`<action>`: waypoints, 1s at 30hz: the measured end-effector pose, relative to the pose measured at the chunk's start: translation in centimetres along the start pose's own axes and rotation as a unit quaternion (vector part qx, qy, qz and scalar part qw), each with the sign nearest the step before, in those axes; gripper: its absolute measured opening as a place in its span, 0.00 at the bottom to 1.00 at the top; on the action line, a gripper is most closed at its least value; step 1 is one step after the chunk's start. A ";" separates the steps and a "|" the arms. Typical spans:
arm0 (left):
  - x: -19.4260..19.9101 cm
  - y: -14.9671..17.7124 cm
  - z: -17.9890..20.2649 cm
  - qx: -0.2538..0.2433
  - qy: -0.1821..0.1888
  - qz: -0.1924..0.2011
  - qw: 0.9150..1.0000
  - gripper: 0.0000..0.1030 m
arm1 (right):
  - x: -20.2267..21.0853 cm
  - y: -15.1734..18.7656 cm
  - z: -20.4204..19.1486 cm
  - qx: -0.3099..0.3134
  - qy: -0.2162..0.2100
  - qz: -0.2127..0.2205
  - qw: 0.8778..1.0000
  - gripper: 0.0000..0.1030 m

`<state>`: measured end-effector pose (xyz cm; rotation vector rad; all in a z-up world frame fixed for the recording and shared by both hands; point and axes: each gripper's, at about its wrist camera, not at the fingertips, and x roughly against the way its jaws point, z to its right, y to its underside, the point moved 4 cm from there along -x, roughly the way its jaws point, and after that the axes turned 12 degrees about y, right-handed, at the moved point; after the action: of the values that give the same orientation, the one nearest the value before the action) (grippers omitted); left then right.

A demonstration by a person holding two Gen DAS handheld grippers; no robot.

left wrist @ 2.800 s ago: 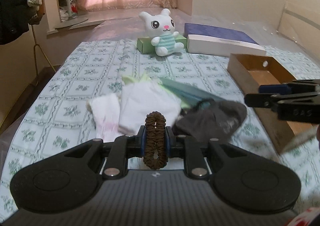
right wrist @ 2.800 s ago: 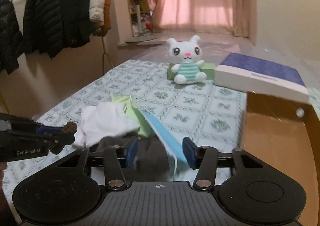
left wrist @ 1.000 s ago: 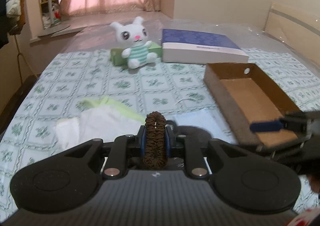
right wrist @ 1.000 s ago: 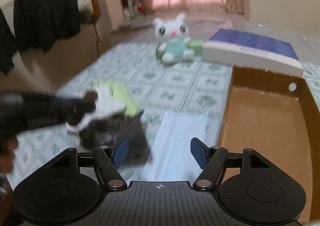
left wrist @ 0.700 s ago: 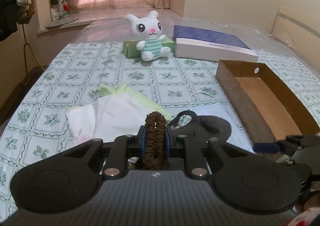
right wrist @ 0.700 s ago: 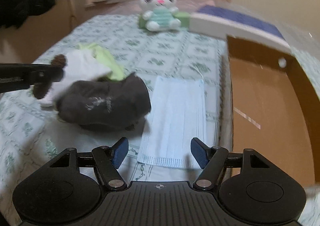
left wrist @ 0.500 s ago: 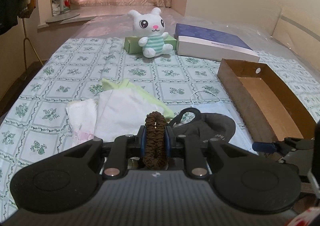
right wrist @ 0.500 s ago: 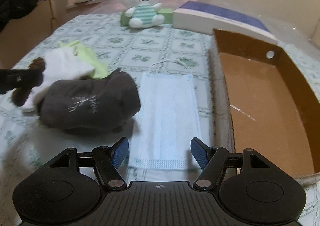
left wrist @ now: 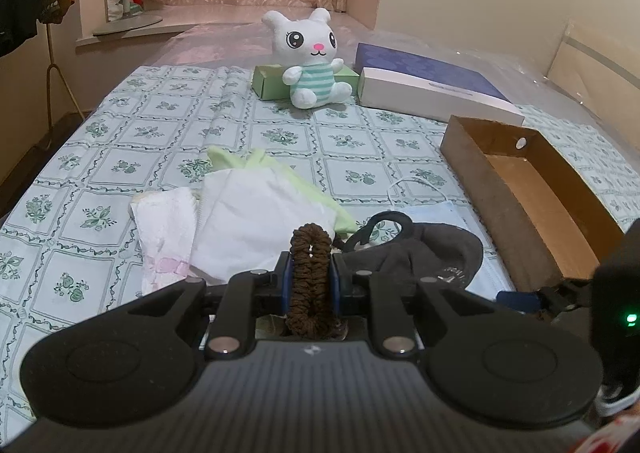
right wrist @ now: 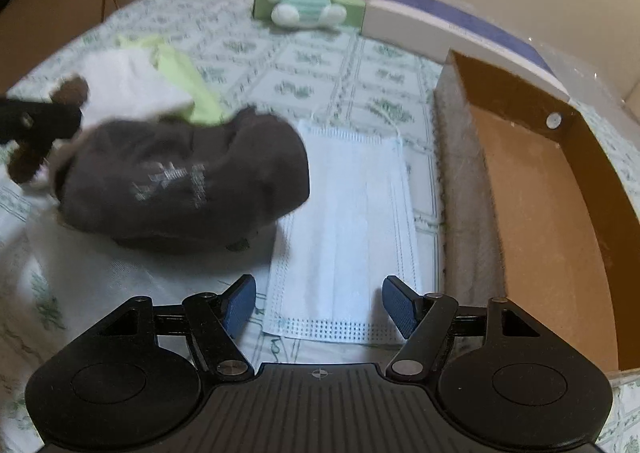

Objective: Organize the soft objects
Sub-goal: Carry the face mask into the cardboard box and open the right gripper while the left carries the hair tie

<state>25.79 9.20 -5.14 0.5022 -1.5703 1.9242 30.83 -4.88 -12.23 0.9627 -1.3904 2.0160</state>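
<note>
Bed (left wrist: 120, 157) | left fingers (left wrist: 286, 285) clamp scrunchie (left wrist: 311, 277) | right fingers (right wrist: 240, 305) apart over mask (right wrist: 352, 221)

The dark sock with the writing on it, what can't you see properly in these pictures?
- Dark sock: right wrist view is blurred, so its lettering cannot be read.
- Same sock, left wrist view: the left tongs and their brown scrunchie cover part of it.
- Face mask: the sock hides its left edge.
- Cardboard box: right side is cut off by the picture edge.
</note>
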 end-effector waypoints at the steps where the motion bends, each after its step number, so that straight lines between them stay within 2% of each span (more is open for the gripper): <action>1: 0.0 0.1 -0.1 0.001 0.000 -0.001 1.000 0.17 | -0.4 0.1 -0.1 -0.002 0.000 -0.006 1.000 0.68; 4: -0.3 0.2 -0.3 0.004 -0.001 -0.004 1.000 0.17 | -0.7 0.3 -0.2 -0.001 0.001 -0.006 1.000 0.66; 7: -0.3 0.3 -0.2 0.006 0.000 -0.004 1.000 0.17 | -0.5 0.4 -0.2 0.001 -0.018 -0.002 1.000 0.40; 8: -0.2 0.4 -0.2 0.005 0.000 -0.004 1.000 0.17 | -0.4 0.5 -0.3 0.002 -0.027 0.001 1.000 0.23; 11: 0.1 0.5 0.0 0.003 0.001 -0.003 1.000 0.17 | 0.0 0.7 -0.6 0.008 -0.030 0.009 0.999 0.06; 15: 0.8 0.7 0.4 0.000 0.001 -0.003 1.000 0.17 | 0.6 0.9 0.4 -0.009 -0.043 0.016 0.999 0.03; 21: 1.8 0.4 2.0 -0.009 0.008 0.003 1.000 0.17 | 4.1 0.9 3.1 -0.044 -0.068 0.052 0.995 0.03; 26: 2.6 -0.8 4.4 -0.029 0.018 0.015 0.999 0.17 | 8.0 0.1 5.7 -0.082 -0.104 0.090 0.987 0.03; 30: 2.4 -2.4 7.4 -0.055 0.035 0.027 0.998 0.17 | 10.3 -1.0 8.8 -0.109 -0.114 0.122 0.980 0.03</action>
<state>24.95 2.79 -0.09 0.3449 -1.6483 1.8630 27.49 -12.66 -1.59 0.9888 -1.8923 1.9133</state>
